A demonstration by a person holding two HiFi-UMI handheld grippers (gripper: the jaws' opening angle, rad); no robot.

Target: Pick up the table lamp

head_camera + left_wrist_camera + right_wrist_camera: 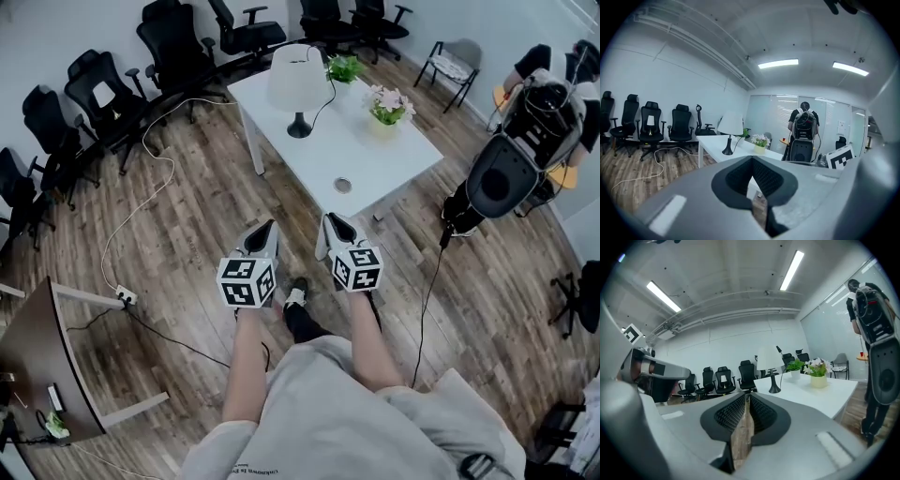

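Note:
The table lamp (298,86) has a white shade and a black foot and stands upright at the far left of the white table (356,155). Its black cord runs back over the tabletop. Both grippers are held side by side over the wooden floor, short of the table's near corner and pointing toward it. My left gripper (269,225) is shut with nothing in it, and so is my right gripper (330,219). The lamp (730,126) shows far ahead in the left gripper view, beyond the closed jaws of that gripper (752,160). The right gripper view also has the lamp (768,361) far beyond its gripper (746,397).
A green plant (345,67) and a pot of pink flowers (389,105) share the table. Black office chairs (112,94) line the left wall. A white cable (141,202) crosses the floor to a power strip (125,297). A tall black rig (502,178) stands right of the table.

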